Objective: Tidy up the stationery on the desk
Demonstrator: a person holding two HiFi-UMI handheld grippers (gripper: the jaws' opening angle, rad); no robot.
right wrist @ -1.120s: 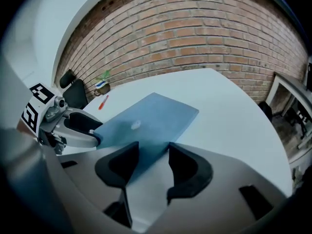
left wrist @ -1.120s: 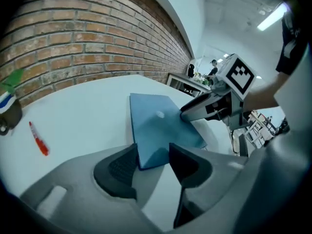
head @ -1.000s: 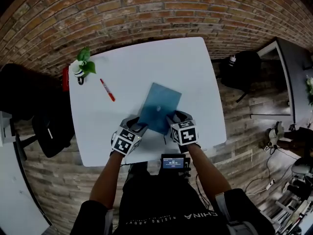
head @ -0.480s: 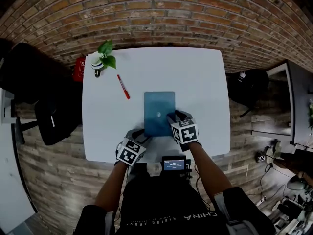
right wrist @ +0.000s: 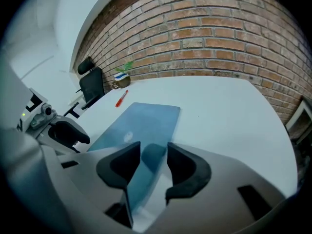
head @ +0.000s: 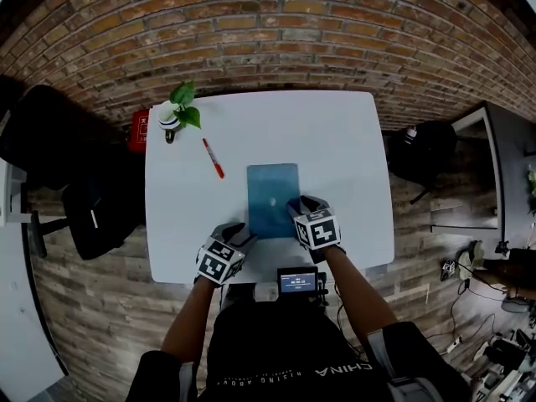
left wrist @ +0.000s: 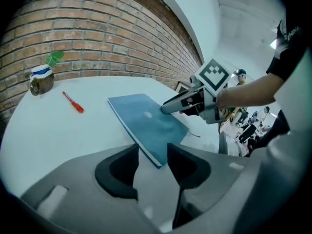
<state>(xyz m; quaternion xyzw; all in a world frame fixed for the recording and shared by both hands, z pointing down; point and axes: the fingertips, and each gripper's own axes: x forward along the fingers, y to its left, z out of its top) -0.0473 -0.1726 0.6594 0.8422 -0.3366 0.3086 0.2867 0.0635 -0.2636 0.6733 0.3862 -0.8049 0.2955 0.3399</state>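
A blue notebook (head: 273,198) (left wrist: 146,118) (right wrist: 141,121) lies flat at the middle of the white desk (head: 343,157), square with its edges. My right gripper (head: 300,204) (right wrist: 153,152) sits over the notebook's near right corner, its jaws a narrow gap apart with blue cover showing between them; nothing is clamped. My left gripper (head: 239,231) (left wrist: 153,152) is at the near left corner, jaws also slightly apart, the corner just ahead of its tips. A red pen (head: 213,157) (left wrist: 73,102) (right wrist: 121,98) lies apart at the far left.
A small potted plant (head: 172,117) (left wrist: 41,77) stands at the desk's far left corner, with a red object (head: 137,131) beside that edge. A black chair (head: 84,216) stands left of the desk, a dark bag (head: 423,145) right. A small screen (head: 297,279) sits at the near edge.
The notebook has turned from askew to square with the desk. My left gripper has drawn back from its near edge to the near left corner. The right gripper stayed on it.
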